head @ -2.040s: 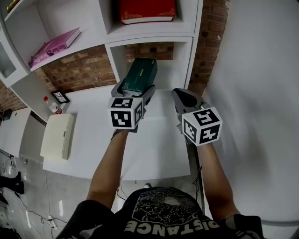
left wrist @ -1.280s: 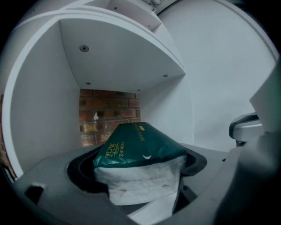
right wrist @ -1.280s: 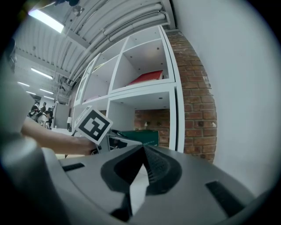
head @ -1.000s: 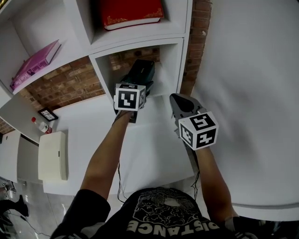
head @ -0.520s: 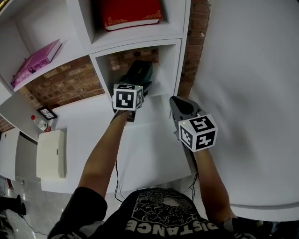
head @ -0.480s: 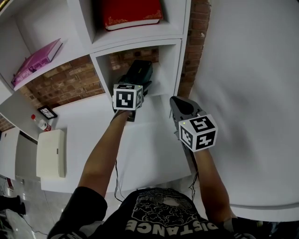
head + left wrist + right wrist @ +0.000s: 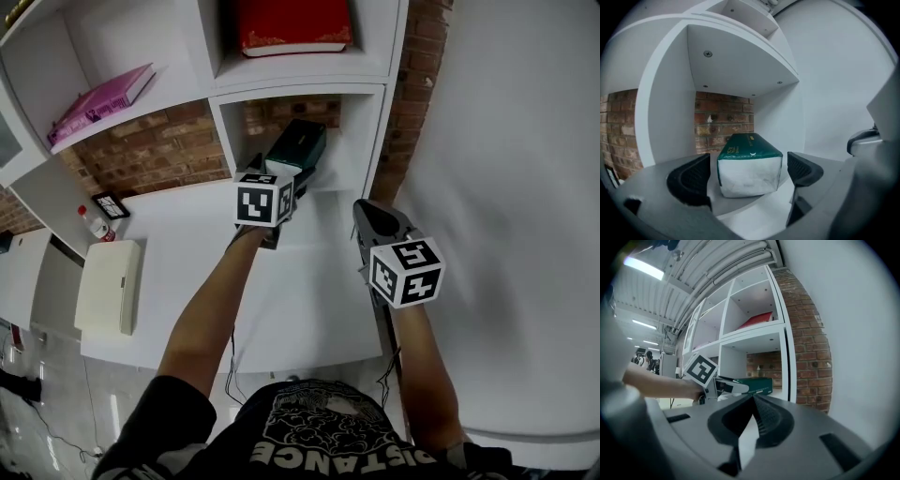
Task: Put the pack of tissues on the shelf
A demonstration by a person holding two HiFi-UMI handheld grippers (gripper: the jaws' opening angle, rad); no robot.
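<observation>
My left gripper (image 7: 749,166), jaws spread wide and just now opening further, flanks without touching the dark green, white-ended pack of tissues (image 7: 298,145). The pack lies on the floor of the white shelf compartment (image 7: 370,141), backed by a red brick wall (image 7: 724,119). My right gripper (image 7: 753,399) hangs alongside, jaws pressed together, empty.

head view looks steeply down on the shelf cubby (image 7: 359,141) that both handheld cameras face level

White print "DISTANCE" on the person's black shirt (image 7: 319,427), upside down in the head view, small pale print on the green pack of tissues (image 7: 749,164) unreadable
</observation>
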